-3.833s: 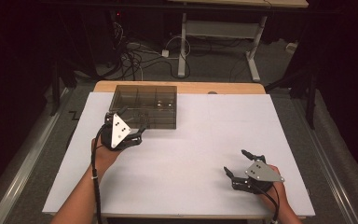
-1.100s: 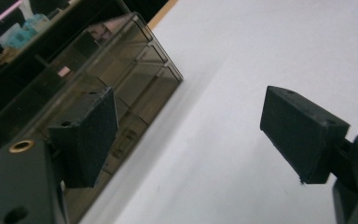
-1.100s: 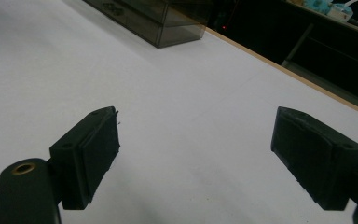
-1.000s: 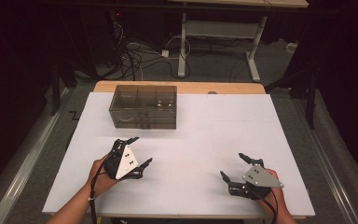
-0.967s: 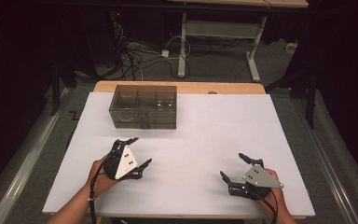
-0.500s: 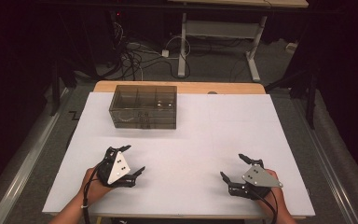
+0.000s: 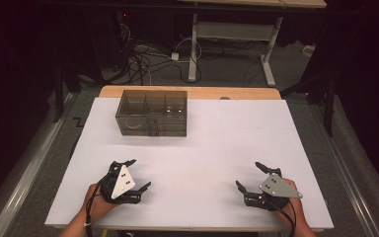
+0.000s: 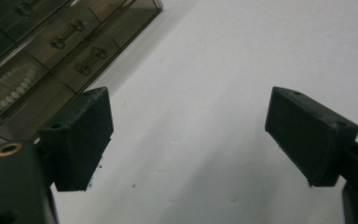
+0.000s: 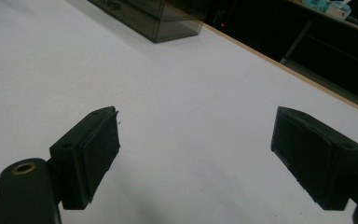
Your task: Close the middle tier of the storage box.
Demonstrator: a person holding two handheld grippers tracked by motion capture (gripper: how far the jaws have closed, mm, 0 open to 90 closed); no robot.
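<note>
White sheeting covers the table (image 7: pixel 217 148) I am working over, with a strip of bare wood showing along its far edge. Beyond that edge I see a dark room: a tangle of cables (image 7: pixel 143 59) on the floor and the pale legs of a second desk (image 7: pixel 227 39). A smoky clear plastic compartment box (image 7: pixel 152 112) stands near the far left of the sheet, just inside the wooden strip; from the left gripper view I make out its dividers and a curl of white beads (image 8: pixel 7 86) in one cell. My left gripper (image 7: pixel 132 174) rests near the front edge on the left side, jaws spread wide with nothing between them, well apart from the box. My right gripper (image 7: pixel 251 175) sits near the front edge on the right, jaws likewise spread and empty. Between the two grippers and the box I have a broad stretch of bare white surface, and the whole right half lies open to the far edge.
</note>
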